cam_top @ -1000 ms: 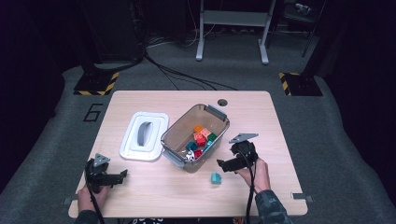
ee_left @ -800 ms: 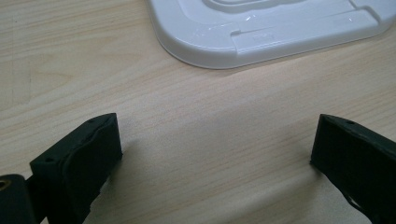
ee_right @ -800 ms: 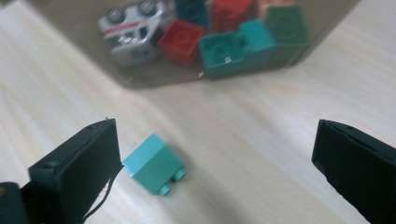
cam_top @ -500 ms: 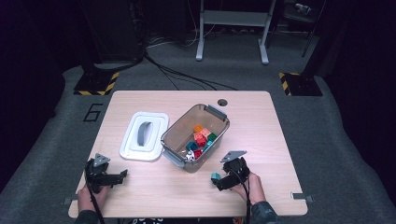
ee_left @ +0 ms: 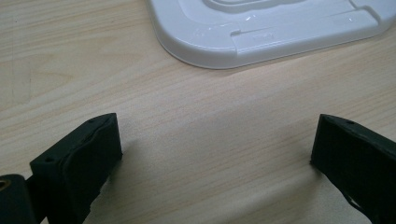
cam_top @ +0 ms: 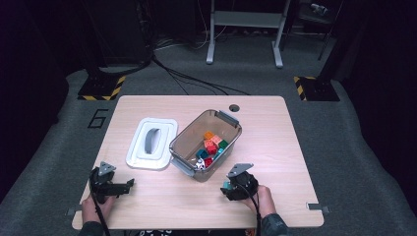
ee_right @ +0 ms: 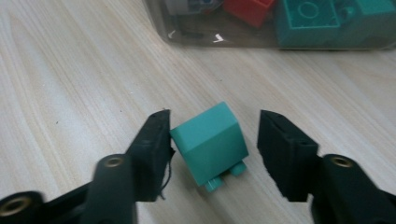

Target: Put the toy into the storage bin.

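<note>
Now the right gripper [ee_right: 212, 140] has just been closing around the teal block [ee_right: 212, 142] on the table: one jaw touches, the other hasn't, so no grip yet. Left gripper [ee_left: 212, 149] waits open. Beyond, the bin [cam_top: 189, 142] holds blocks; lid [cam_top: 151, 143] off.

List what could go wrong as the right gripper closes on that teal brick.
1. The teal brick sits skewed between the jaws of the right hand-held gripper, which have just been closing; one jaw meets a corner while a gap remains at the other, so it may twist or pop out.
2. The brick lies on its side, studs down toward the camera, so the grip could be uneven.
3. The bin stands close ahead; a rushed lift might clip its wall.
</note>
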`<state>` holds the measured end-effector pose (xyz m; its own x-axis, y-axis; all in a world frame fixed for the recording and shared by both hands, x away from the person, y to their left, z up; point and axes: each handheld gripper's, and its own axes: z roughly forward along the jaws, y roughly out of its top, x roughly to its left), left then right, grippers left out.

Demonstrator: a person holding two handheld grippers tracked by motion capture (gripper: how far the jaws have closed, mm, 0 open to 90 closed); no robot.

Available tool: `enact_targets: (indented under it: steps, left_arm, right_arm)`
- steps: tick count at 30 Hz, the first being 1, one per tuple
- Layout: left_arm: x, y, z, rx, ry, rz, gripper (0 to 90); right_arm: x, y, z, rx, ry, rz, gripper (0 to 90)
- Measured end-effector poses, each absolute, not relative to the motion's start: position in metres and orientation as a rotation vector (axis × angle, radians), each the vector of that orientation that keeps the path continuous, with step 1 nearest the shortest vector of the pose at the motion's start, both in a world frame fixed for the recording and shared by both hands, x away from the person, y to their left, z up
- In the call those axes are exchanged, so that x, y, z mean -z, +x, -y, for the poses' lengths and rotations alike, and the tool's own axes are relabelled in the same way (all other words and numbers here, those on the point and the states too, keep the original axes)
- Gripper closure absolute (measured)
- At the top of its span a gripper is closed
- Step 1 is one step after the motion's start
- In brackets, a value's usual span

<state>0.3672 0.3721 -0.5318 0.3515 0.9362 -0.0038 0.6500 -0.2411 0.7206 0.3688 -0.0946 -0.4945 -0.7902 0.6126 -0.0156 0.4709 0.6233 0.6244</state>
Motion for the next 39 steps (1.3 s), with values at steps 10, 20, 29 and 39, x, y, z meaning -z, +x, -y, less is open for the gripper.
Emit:
enact_targets:
  steps: [10, 20, 29, 39]
  left_arm:
    - [0.532, 0.367, -0.372, -0.582, 1.984, -1.377, 1.6]
    - [0.532, 0.367, -0.372, -0.582, 1.983, -1.377, 1.6]
    - [0.532, 0.367, -0.372, -0.582, 1.984, -1.376, 1.6]
    - [0.532, 0.367, -0.372, -0.583, 1.983, -1.376, 1.6]
  right_arm:
    - [0.495, 0.368, 0.091, -0.889, 0.891, -2.632, 54.9]
    - [0.499, 0.369, 0.092, -0.861, 0.937, -2.652, 52.2]
    - [0.497, 0.368, 0.096, -0.854, 0.972, -2.607, 57.6]
    - [0.491, 0.378, 0.114, -0.944, 1.179, -2.513, 58.6]
